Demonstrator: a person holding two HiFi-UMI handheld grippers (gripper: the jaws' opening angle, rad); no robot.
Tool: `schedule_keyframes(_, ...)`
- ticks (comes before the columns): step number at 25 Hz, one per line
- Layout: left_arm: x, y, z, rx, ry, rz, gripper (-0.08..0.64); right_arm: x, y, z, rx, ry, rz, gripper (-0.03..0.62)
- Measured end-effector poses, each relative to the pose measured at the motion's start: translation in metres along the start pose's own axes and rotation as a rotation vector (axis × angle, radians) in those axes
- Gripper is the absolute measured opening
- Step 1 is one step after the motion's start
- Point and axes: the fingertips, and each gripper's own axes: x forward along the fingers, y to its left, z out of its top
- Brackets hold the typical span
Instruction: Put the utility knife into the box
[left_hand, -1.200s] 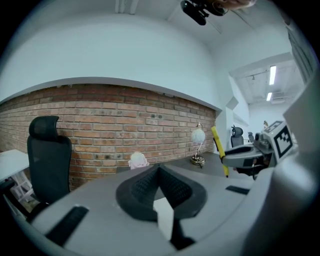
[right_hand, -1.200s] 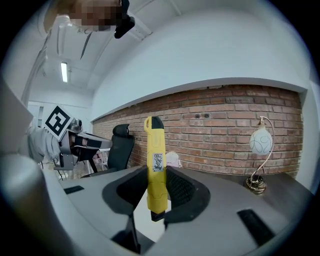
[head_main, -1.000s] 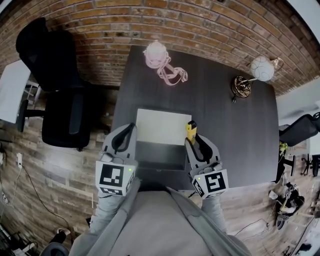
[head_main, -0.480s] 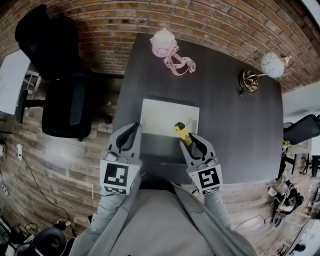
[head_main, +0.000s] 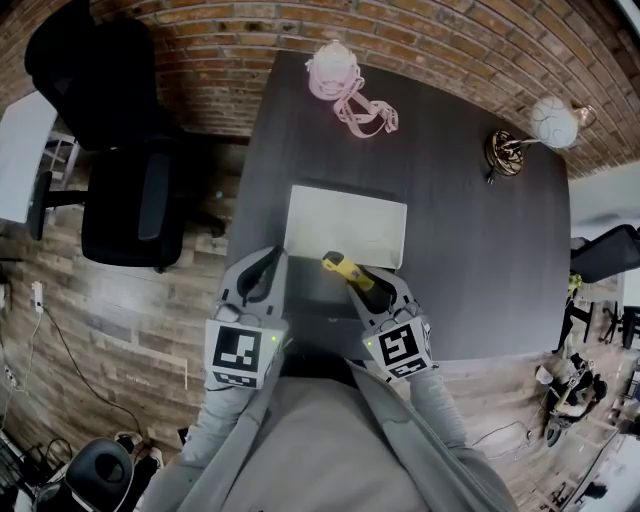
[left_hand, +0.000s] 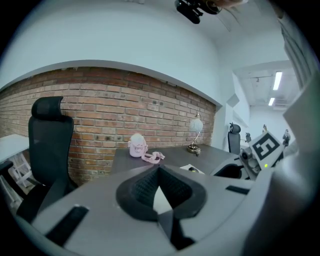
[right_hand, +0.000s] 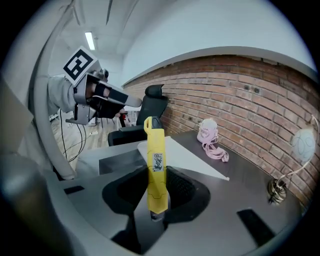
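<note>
A yellow utility knife (head_main: 343, 269) (right_hand: 154, 161) sticks out of my right gripper (head_main: 366, 286) (right_hand: 156, 197), which is shut on its lower end. The knife hangs over the far edge of the dark open box (head_main: 318, 303) (right_hand: 116, 162), its tip pointing toward the white lid (head_main: 346, 226) (right_hand: 186, 158) that lies flat behind the box. My left gripper (head_main: 263, 270) (left_hand: 160, 192) hovers at the box's left side, shut with nothing between its jaws. It also appears in the right gripper view, raised at the left (right_hand: 102, 95).
The box sits near the front edge of a dark table (head_main: 480, 250). A pink pouch with a strap (head_main: 335, 77) (left_hand: 136, 146) lies at the back. A globe lamp on a brass base (head_main: 507, 152) (left_hand: 195, 126) stands back right. A black office chair (head_main: 125, 195) is beside the table's left edge.
My right gripper has carried the knife leftward, from beside the lid's right edge to over the box, and the knife now tilts to the left. The left gripper has barely moved.
</note>
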Motion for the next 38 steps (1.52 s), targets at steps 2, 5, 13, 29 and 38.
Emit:
schedule_keyframes(2, 0.000, 0.000, -0.004, -0.001, 0.006, -0.001, 0.020, 0.006, 0.006, -0.008, -0.029, 0.032, 0.021, 0.126)
schedule_keyframes(5, 0.000, -0.001, -0.011, -0.006, 0.016, -0.005, 0.018, 0.015, 0.014, -0.020, -0.071, 0.076, 0.058, 0.126)
schedule_keyframes(13, 0.001, 0.001, -0.023, -0.023, 0.028, -0.010, 0.018, 0.040, 0.035, -0.052, -0.196, 0.217, 0.155, 0.126)
schedule_keyframes(29, -0.001, 0.002, -0.032, -0.026, 0.037, -0.025, 0.019, 0.064, 0.042, -0.083, -0.296, 0.374, 0.239, 0.126)
schedule_keyframes(38, 0.000, 0.006, -0.031, -0.023, 0.037, -0.015, 0.018, 0.068, 0.044, -0.086, -0.308, 0.394, 0.261, 0.127)
